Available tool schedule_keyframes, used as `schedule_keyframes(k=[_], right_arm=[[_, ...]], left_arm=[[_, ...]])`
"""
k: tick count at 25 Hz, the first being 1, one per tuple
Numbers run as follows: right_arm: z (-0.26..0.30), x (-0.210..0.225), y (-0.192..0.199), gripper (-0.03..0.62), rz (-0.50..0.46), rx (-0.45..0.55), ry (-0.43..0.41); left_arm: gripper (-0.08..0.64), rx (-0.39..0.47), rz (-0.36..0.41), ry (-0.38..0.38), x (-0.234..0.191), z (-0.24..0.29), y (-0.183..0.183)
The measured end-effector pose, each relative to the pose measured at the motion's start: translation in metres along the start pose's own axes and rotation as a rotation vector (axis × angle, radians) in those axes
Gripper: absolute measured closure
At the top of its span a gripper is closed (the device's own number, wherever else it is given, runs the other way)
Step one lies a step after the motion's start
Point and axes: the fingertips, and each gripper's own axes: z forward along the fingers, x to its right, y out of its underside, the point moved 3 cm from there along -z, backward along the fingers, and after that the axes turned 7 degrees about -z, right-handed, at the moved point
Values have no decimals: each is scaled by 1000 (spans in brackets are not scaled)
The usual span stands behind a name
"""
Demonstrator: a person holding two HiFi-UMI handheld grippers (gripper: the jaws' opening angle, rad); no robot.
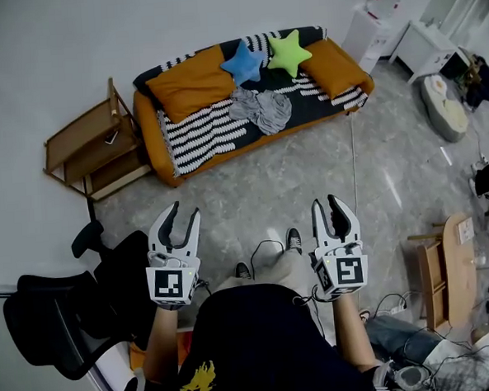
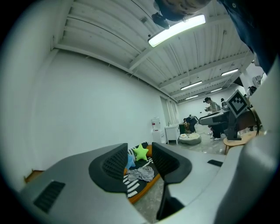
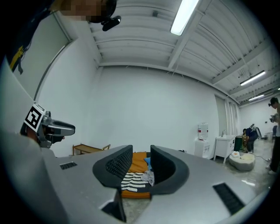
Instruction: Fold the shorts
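Note:
The grey shorts (image 1: 261, 108) lie crumpled on a black-and-white striped blanket on the orange sofa (image 1: 190, 85), below a blue star cushion (image 1: 243, 63) and a green one (image 1: 289, 53). Both grippers are held level in front of the person, a few steps short of the sofa. My left gripper (image 1: 185, 212) is open with nothing between its jaws, and so is my right gripper (image 1: 326, 204). In the left gripper view the shorts (image 2: 141, 173) show through the gap of the left gripper (image 2: 140, 164). In the right gripper view the shorts (image 3: 150, 176) show past the right gripper (image 3: 141, 166).
A tipped wooden shelf (image 1: 93, 150) stands left of the sofa. A black office chair (image 1: 62, 317) is at the person's left. A water dispenser (image 1: 374, 17) and white cabinet are at the back right. Wooden furniture (image 1: 451, 269) and cables lie at the right.

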Motion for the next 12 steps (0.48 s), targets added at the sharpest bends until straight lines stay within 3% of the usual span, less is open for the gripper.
schedule_keyframes(k=[5,8,12], right_arm=[[2,8,7,335,46,-36,36],[2,13,14,180,71,-63,49],[-3,10,16,178,62,-86,50]], left_arm=[[261,-29,-7,-10,0,10,4],[206,-19,-11,5,3,15,5],[202,-3,4,34,7,21,5]])
